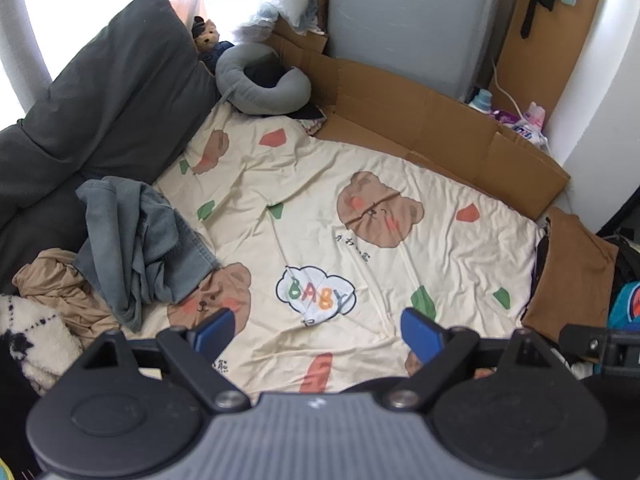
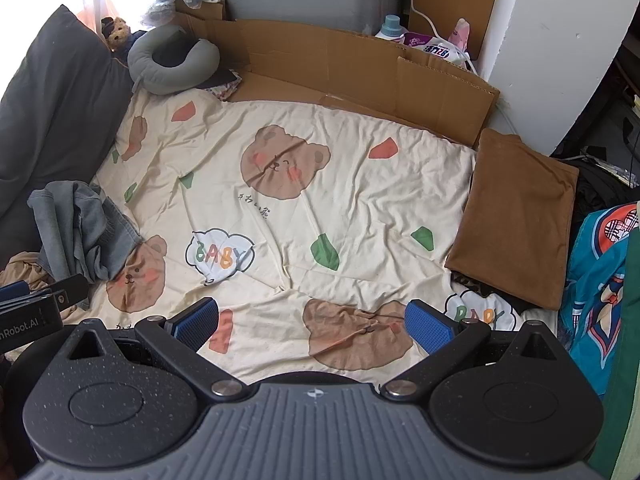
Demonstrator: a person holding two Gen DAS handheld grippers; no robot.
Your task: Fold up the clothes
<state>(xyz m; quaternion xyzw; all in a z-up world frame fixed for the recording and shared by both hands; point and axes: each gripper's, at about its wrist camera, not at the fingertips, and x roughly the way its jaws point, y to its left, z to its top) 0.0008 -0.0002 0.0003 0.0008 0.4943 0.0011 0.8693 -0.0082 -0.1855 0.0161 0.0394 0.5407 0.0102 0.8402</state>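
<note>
Left tool (image 1: 318, 330): released, blue pads spread wide, nothing between them, poised above the near part of the bed sheet (image 1: 360, 184). Right tool (image 2: 312, 320): likewise released and empty, over the near edge of the same sheet.

Bed sheet: cream, printed with bear faces, "BABY" clouds, green and orange shapes; wrinkled, spread flat.

Clothes, unfolded: grey-blue garment (image 1: 140, 240), crumpled at the sheet's left edge; tan garment (image 1: 60, 284), bunched just near-left of it and touching it.

Clothes, folded: brown garment (image 2: 520, 216), a neat rectangle at the sheet's right edge, lying on darker items.

Other items: dark grey pillow (image 1: 112, 92) along the left; grey neck pillow (image 1: 260, 80) at the far-left corner; small teddy bear (image 1: 206, 36) behind it; flattened cardboard (image 1: 420, 120) along the far side.
</note>
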